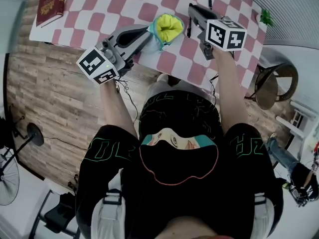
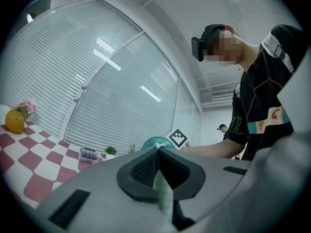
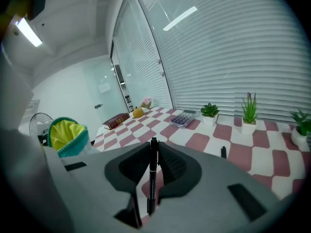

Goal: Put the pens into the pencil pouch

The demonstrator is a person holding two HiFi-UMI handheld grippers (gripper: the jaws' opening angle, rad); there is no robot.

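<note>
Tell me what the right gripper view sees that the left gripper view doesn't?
Only the right gripper view shows a thin black pen pinched upright in the right gripper's tongs, another black pen lying on the red-and-white checked tablecloth, and a dark red book. Only the left gripper view shows the person in the black shirt and the left gripper's tongs shut on the thin edge of the teal fabric pencil pouch. Both show that pouch, that tablecloth and the small purple box.
</note>
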